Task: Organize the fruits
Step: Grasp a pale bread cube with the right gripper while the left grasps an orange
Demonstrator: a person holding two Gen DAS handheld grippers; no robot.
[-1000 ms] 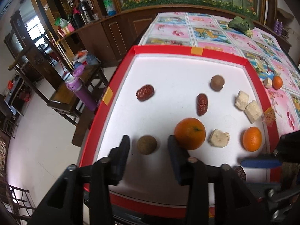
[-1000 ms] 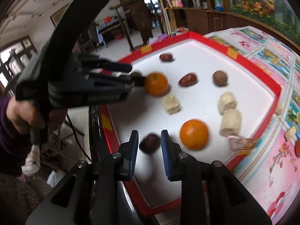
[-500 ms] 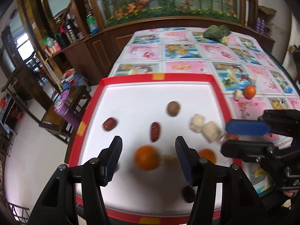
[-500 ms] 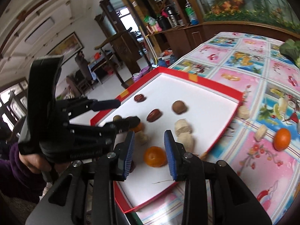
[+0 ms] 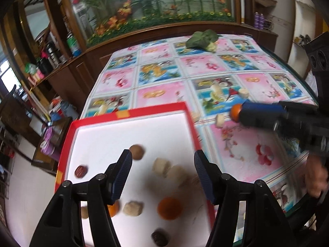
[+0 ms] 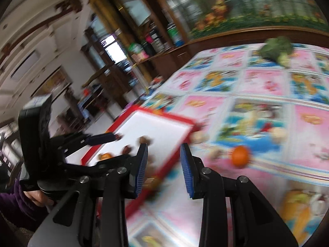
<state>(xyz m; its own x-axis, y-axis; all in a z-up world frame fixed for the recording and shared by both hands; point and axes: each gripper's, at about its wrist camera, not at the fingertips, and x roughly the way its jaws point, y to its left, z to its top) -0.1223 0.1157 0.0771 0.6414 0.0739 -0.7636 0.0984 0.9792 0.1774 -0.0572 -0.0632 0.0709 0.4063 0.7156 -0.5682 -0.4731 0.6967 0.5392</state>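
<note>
Left tool spread, empty, over red-rimmed tray; right tool spread, empty, near loose orange on tabletop.

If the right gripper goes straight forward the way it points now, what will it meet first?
Probably the patterned tablecloth, just past the red tray's corner. No fruit sits between the open right gripper; the orange lies off to its right. Blur makes depth uncertain.

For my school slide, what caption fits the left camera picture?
Open left tool above a red tray of fruit while the right tool nears a stray orange.
</note>
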